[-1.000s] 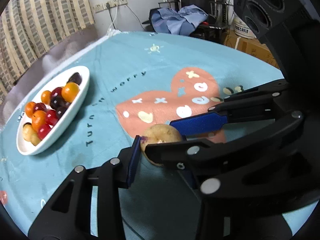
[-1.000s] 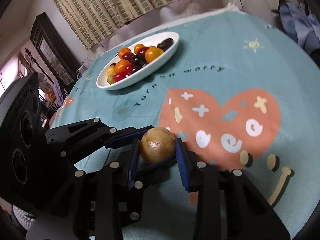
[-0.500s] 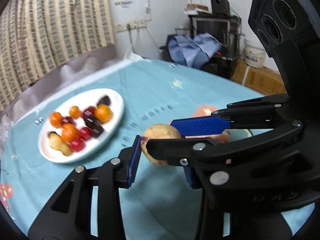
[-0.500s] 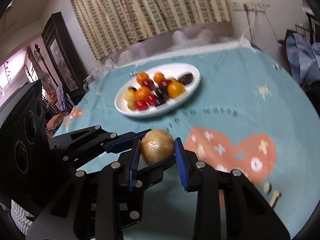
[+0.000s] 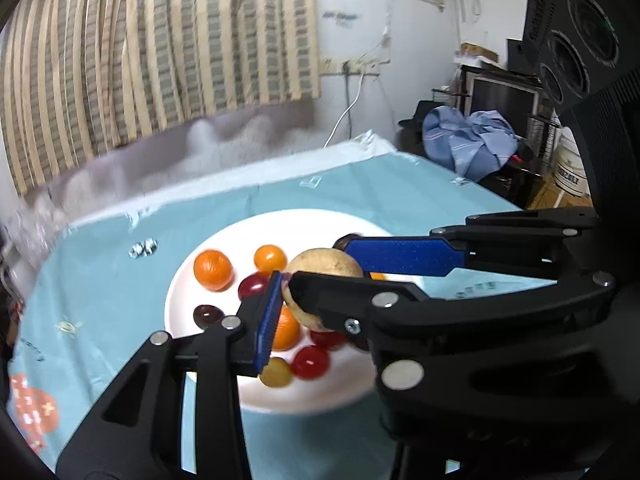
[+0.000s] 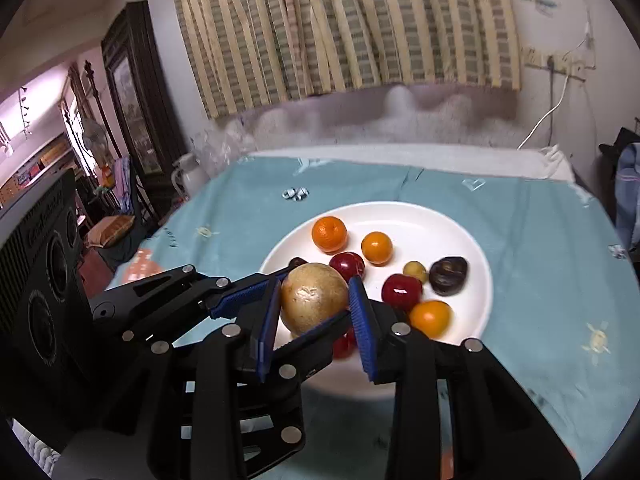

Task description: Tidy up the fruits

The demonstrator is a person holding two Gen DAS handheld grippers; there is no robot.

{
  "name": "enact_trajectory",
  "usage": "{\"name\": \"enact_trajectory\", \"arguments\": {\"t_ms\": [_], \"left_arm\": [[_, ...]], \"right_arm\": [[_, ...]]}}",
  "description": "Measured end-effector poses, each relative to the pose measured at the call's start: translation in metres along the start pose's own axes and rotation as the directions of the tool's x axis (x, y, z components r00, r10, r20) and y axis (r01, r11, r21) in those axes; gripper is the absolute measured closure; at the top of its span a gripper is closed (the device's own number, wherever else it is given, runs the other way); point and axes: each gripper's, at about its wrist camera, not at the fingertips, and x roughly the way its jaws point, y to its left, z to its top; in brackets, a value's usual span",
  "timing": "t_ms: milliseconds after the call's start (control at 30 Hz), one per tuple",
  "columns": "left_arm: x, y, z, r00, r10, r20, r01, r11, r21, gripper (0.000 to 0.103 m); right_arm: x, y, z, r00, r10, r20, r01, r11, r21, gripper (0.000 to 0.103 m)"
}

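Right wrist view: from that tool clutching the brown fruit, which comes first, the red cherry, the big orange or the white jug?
1. Red cherry, on the plate just behind the right tool and its brown fruit.
2. Big orange, at the plate's far left.
3. White jug, off the table, far left.

Right tongs (image 6: pixel 314 306) clamped, left tongs (image 6: pixel 244 294) crossing.

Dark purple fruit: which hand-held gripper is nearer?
Right. The right hand-held gripper is just left of the dark purple fruit; the left hand-held gripper reaches in from farther left.
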Motion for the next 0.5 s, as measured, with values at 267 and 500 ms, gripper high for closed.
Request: {"name": "enact_trajectory", "arguments": {"t_ms": [267, 500], "left_arm": [[0.054, 0.031, -0.019, 0.997, -0.038, -0.065, 0.031, 0.994, -0.104, 0.054], [0.039, 0.028, -0.015, 0.999, -0.006, -0.037, 0.001, 0.992, -0.125, 0.039]], "right_arm": [[0.057, -0.012, -0.001, 0.995, -0.062, -0.078, 0.060, 0.998, -0.035, 0.039], [0.040, -0.006, -0.003, 0.995, -0.095, -0.018, 0.094, 0.994, -0.064, 0.035]]}}
